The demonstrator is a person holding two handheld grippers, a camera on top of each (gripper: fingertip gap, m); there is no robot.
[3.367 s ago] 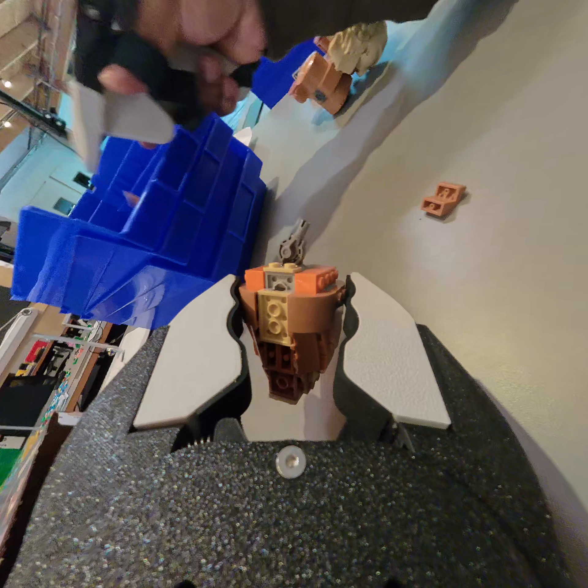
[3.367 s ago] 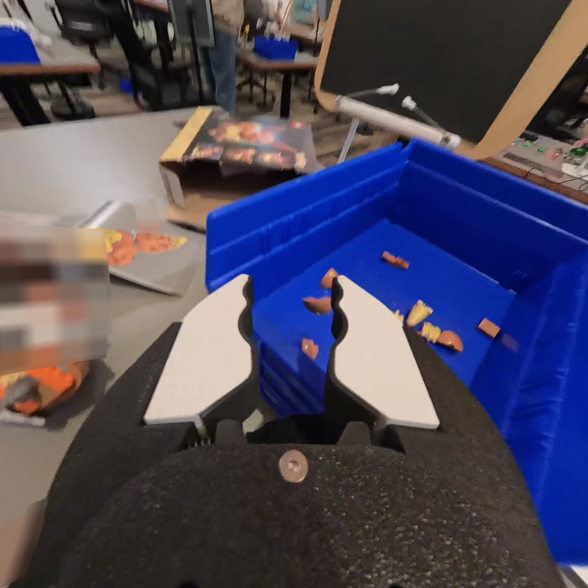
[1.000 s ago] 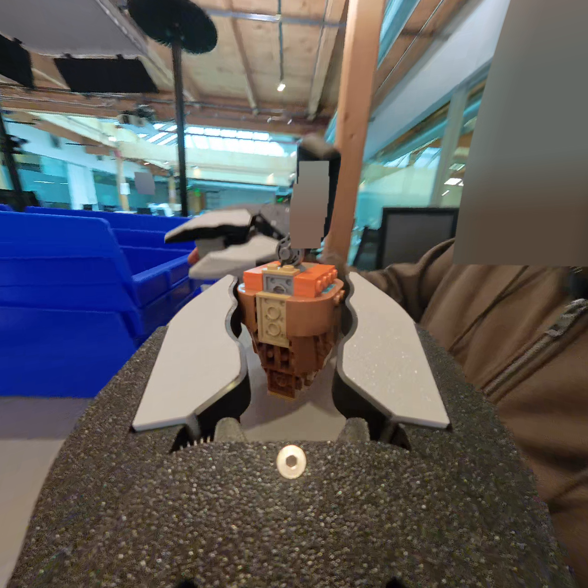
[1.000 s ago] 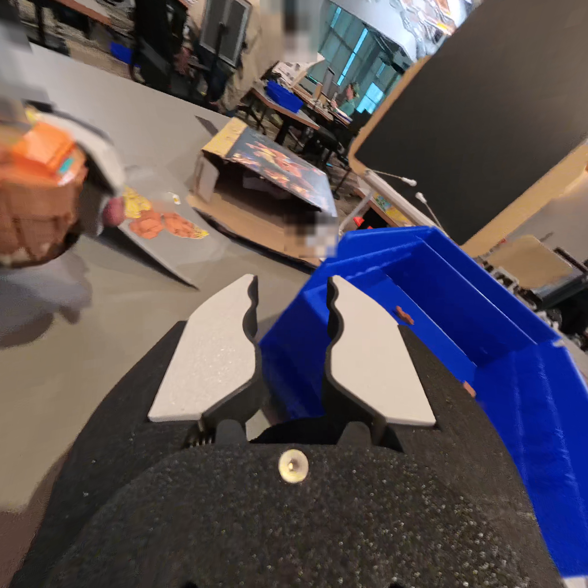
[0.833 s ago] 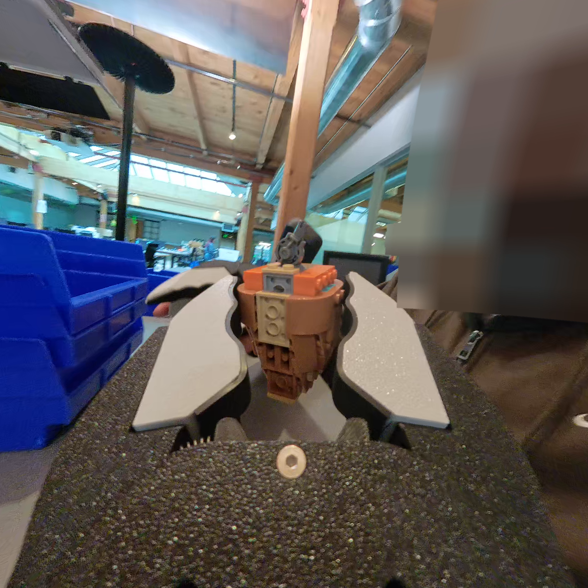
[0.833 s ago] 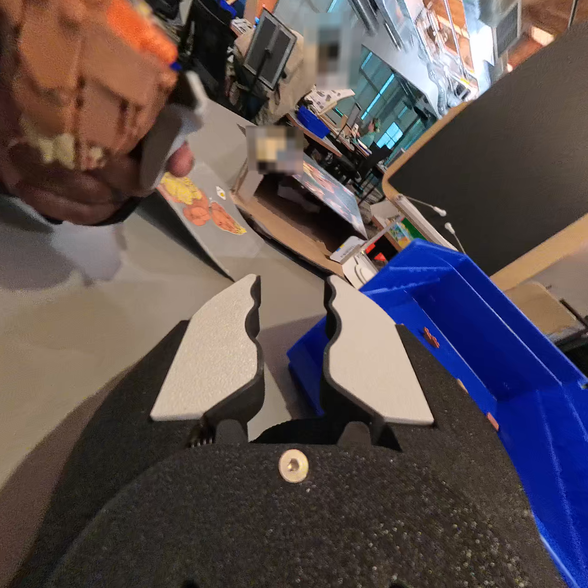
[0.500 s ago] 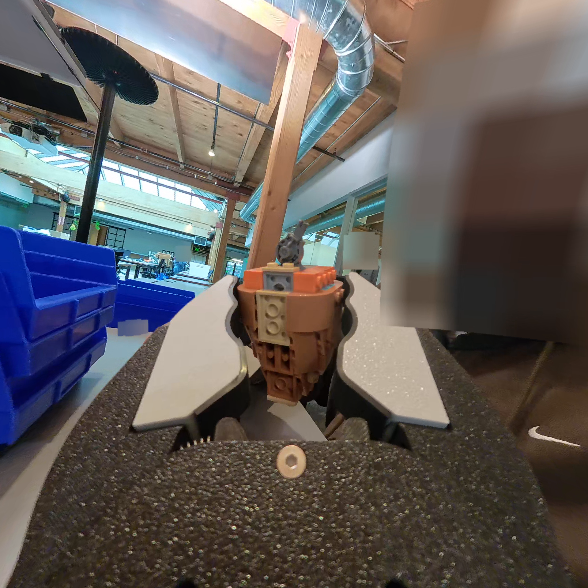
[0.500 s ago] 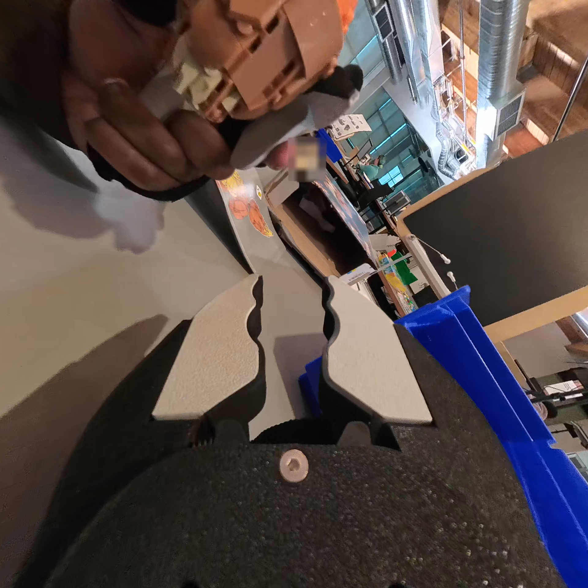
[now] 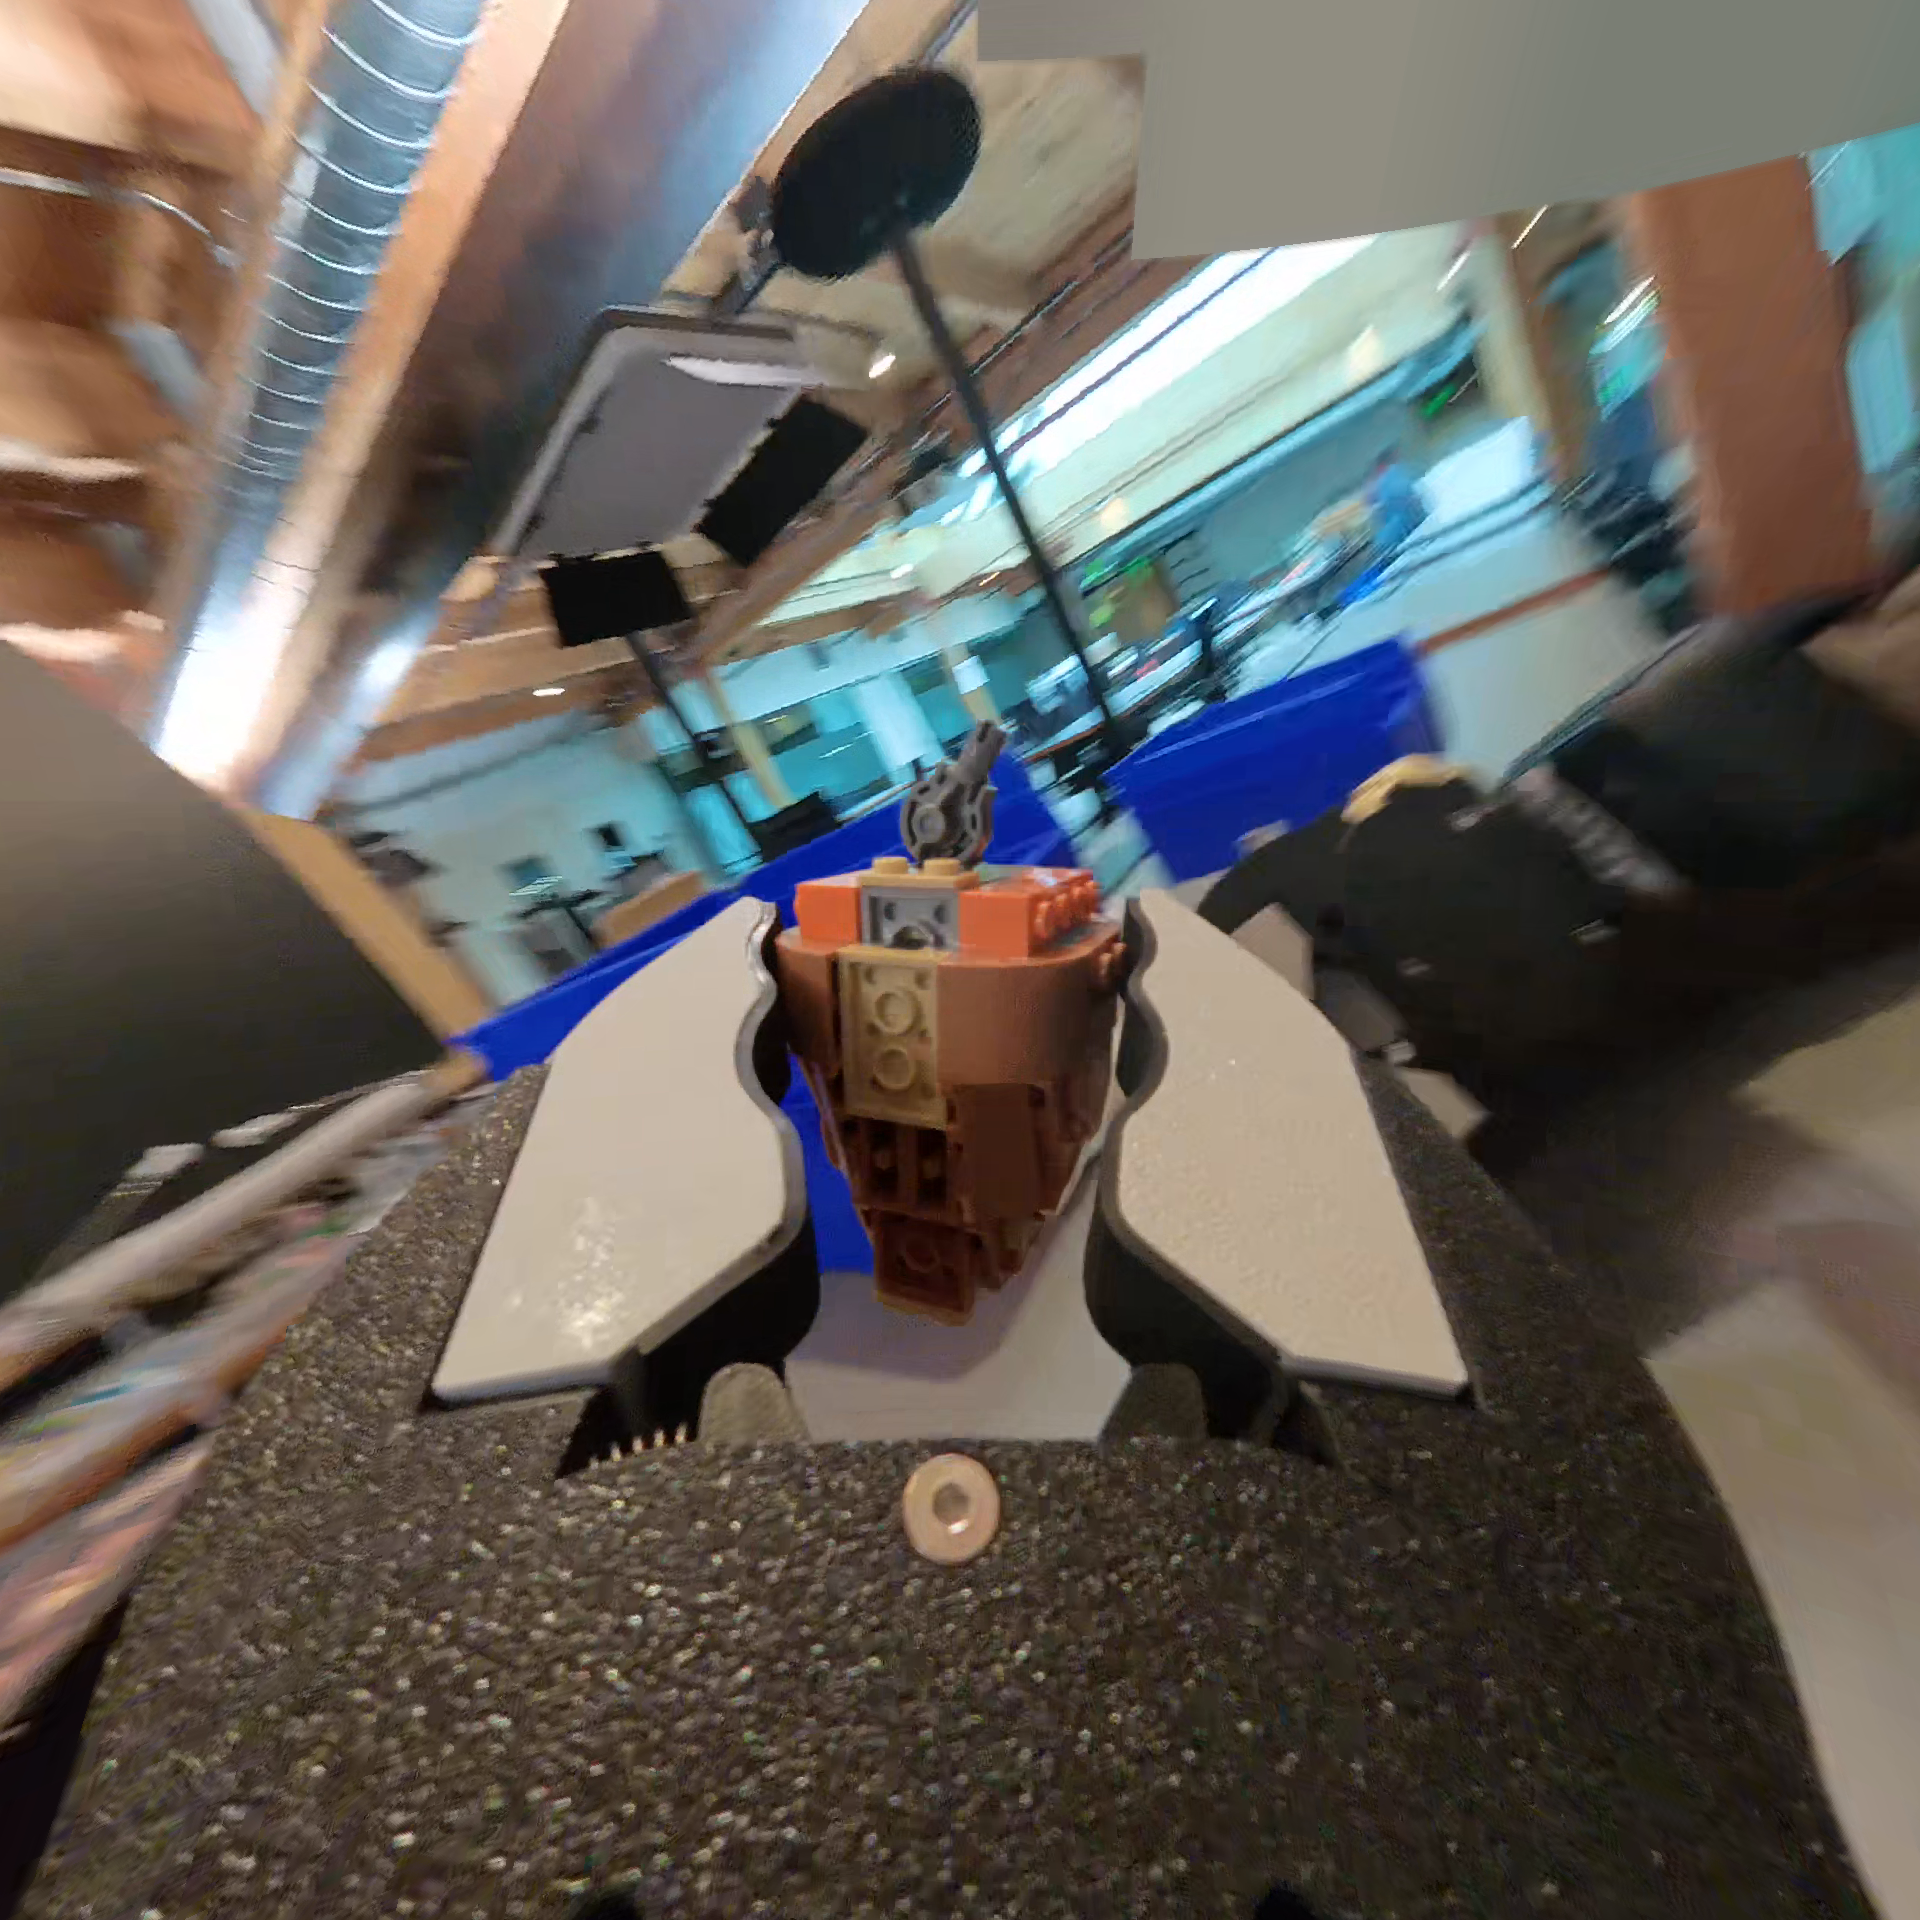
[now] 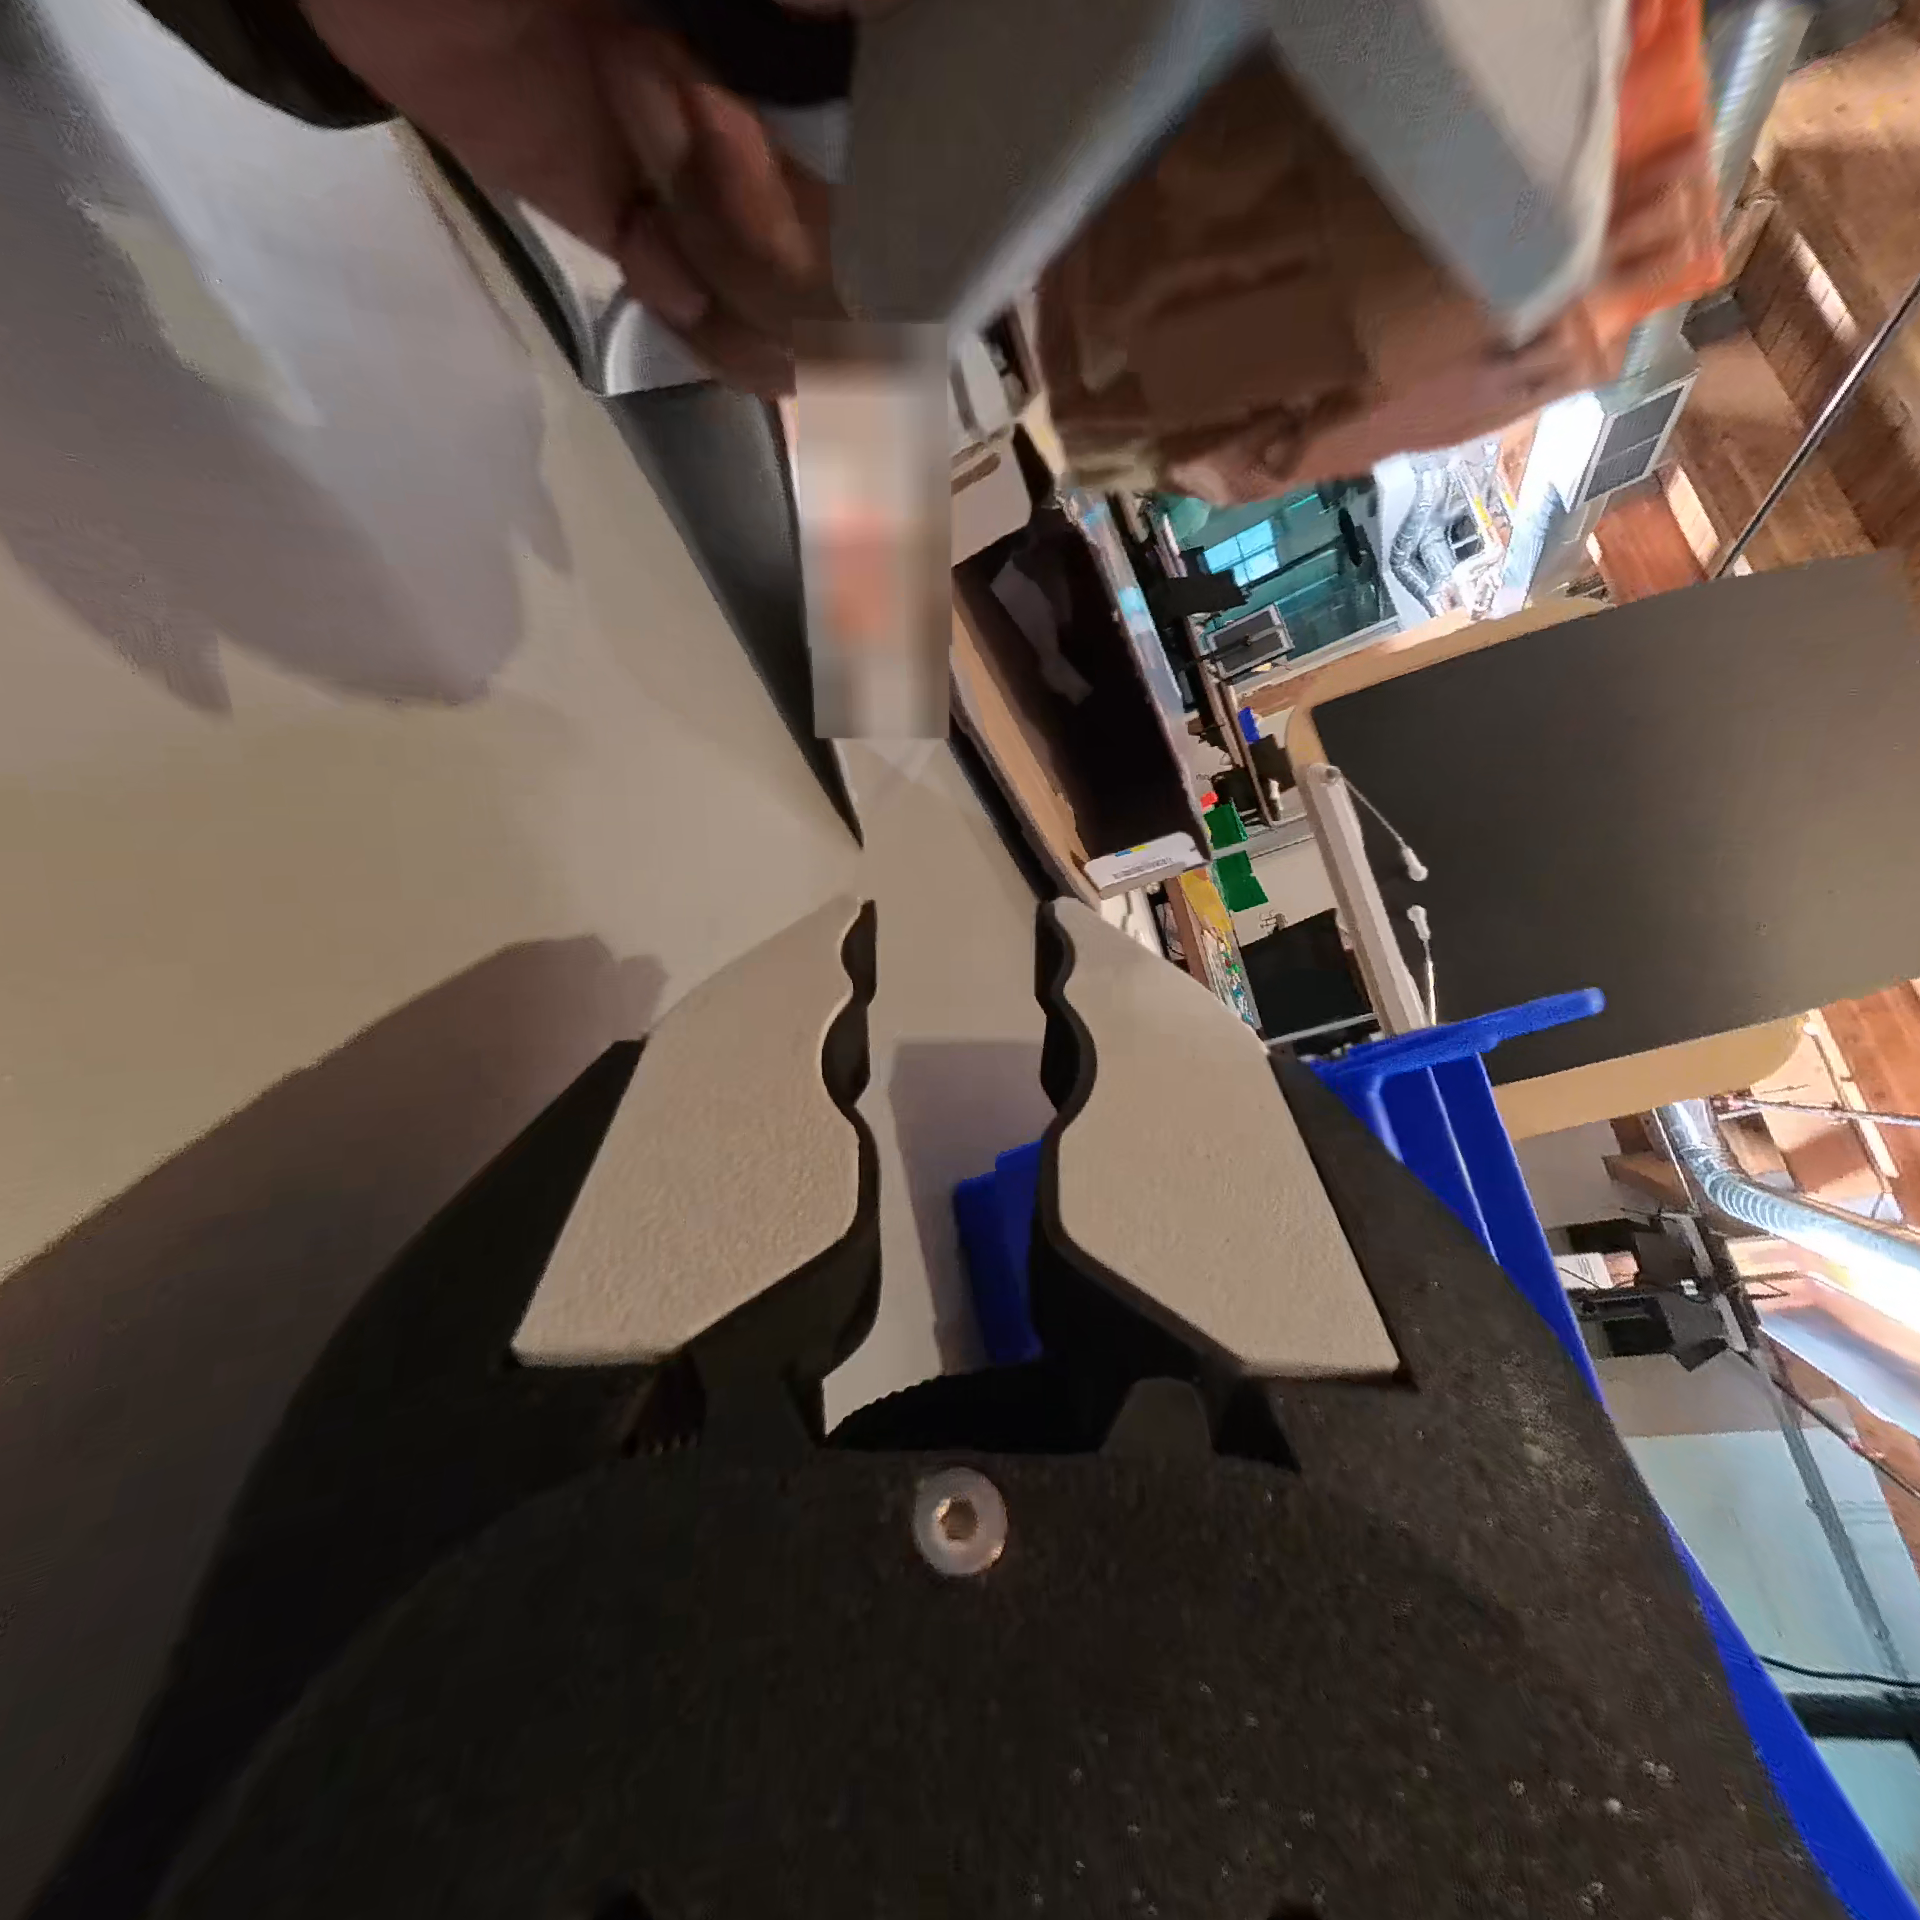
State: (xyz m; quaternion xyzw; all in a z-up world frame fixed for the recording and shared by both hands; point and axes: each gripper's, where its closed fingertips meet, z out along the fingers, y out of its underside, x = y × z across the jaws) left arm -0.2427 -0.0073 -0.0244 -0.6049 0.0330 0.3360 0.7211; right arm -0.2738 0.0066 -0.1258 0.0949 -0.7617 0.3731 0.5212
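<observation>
So, quick look at where my rig stands. My left gripper (image 9: 948, 935) is clamped on a brown-and-orange cone-shaped toy brick build (image 9: 948, 1049), squeezed between both grey pads, wide orange end pointing away from the camera and the narrow brown tip pointing back toward the gripper body. There's a tan studded plate on the face I can see and a little dark grey connector piece (image 9: 948, 810) sticking off the far end at 12 o'clock. The whole thing is up in the air, camera tilted toward the ceiling, with a blue plastic storage bin (image 9: 1268, 748) blurred behind at about 1 o'clock.

My right gripper (image 10: 954, 997) has its jaws apart with nothing between them, just grey tabletop (image 10: 312, 831) showing through the gap. Another blue plastic bin (image 10: 1455, 1122) sits at 3 o'clock of it. Up at 12 to 1 o'clock in the right wrist view, very close and blurry, I see the other gripper's grey finger (image 10: 1195, 156) with the brown build behind it, plus a person's hand (image 10: 644, 156) at 11 o'clock.

Progress-wise: the build looks partly assembled and securely held, while the right side holds no piece, so what's left I can't tell.
</observation>
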